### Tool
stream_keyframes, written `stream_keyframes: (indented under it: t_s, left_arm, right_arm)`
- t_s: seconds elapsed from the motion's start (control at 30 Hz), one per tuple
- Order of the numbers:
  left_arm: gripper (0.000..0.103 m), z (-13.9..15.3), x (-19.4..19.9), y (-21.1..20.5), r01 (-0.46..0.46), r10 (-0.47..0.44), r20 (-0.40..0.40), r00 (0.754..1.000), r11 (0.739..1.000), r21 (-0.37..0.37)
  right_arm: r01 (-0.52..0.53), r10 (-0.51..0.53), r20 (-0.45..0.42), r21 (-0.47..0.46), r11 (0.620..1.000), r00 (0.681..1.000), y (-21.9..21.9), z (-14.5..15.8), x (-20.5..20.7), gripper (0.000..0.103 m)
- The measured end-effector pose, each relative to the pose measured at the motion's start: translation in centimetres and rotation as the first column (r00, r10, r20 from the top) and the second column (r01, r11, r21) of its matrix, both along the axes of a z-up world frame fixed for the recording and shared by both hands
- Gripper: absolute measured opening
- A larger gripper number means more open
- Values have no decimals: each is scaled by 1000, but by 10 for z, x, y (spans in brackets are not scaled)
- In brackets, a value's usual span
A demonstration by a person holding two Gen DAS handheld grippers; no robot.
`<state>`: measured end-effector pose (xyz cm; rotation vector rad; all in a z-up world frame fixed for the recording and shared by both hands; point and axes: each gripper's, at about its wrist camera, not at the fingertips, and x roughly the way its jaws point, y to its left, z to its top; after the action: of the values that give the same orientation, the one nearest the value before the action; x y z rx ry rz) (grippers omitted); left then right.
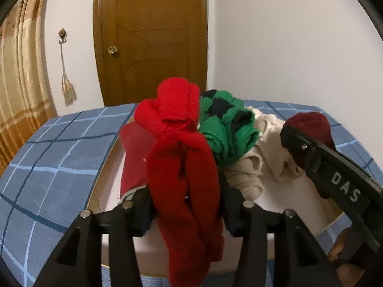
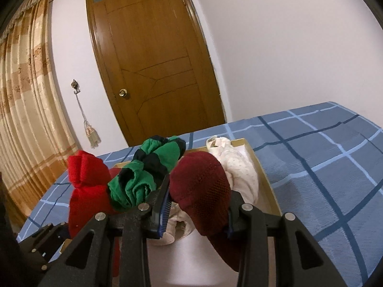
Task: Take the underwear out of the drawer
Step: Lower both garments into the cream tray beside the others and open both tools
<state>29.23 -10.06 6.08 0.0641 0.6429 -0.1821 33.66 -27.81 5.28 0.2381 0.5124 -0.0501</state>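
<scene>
My left gripper (image 1: 185, 205) had the bright red underwear (image 1: 182, 167) between its jaws in the middle of the frame. The cloth hung there, but I could not tell if my pads pressed it. My right gripper (image 2: 198, 205) pinched the dark red underwear (image 2: 203, 191) tight. Both pieces were above the drawer (image 2: 265, 179), a shallow box lying on the blue checked bed (image 2: 323, 167). The green and dark striped piece (image 2: 148, 174) and the white pieces (image 2: 239, 172) lay in the drawer behind. I thought the bright red one could slip and drop back in if my left jaws were loose. It could also snag the green one.
</scene>
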Motion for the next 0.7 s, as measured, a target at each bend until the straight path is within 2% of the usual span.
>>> stream_keyframes:
  t_s: [0.03,0.07,0.1,0.2,0.23,0.3,0.53,0.7]
  left_arm:
    - [66,-1,2,-1,-1,1,-7,1000,1000,4]
    - [80,-2,2,-2,-11,11,-10,1000,1000,15]
    - [89,-2,3,-2,-17,17,-7,1000,1000,22]
    - [99,-1,-2,-6,-23,22,18,1000,999,49]
    - [100,-1,-3,-6,-27,26,21,999,998,54]
    - [100,0,-4,-5,-39,37,30,999,998,56]
    - [100,8,-12,10,-100,98,96,991,995,10]
    - [100,12,-19,21,-126,129,142,981,992,-25]
  right_arm:
    - [-13,13,-4,6,1000,1000,-1,-1,1,40]
    - [-21,21,-7,9,1000,1000,0,-1,2,40]
    - [-28,28,-9,13,1000,1000,0,-2,2,41]
    - [-31,31,-2,19,999,1000,1,-2,1,55]
    - [-25,25,5,19,1000,1000,1,-1,0,61]
    - [-12,11,30,18,1000,999,0,1,-5,64]
    - [23,-24,148,11,1000,989,1,13,-28,64]
    - [32,-28,162,-20,999,986,7,17,-35,64]
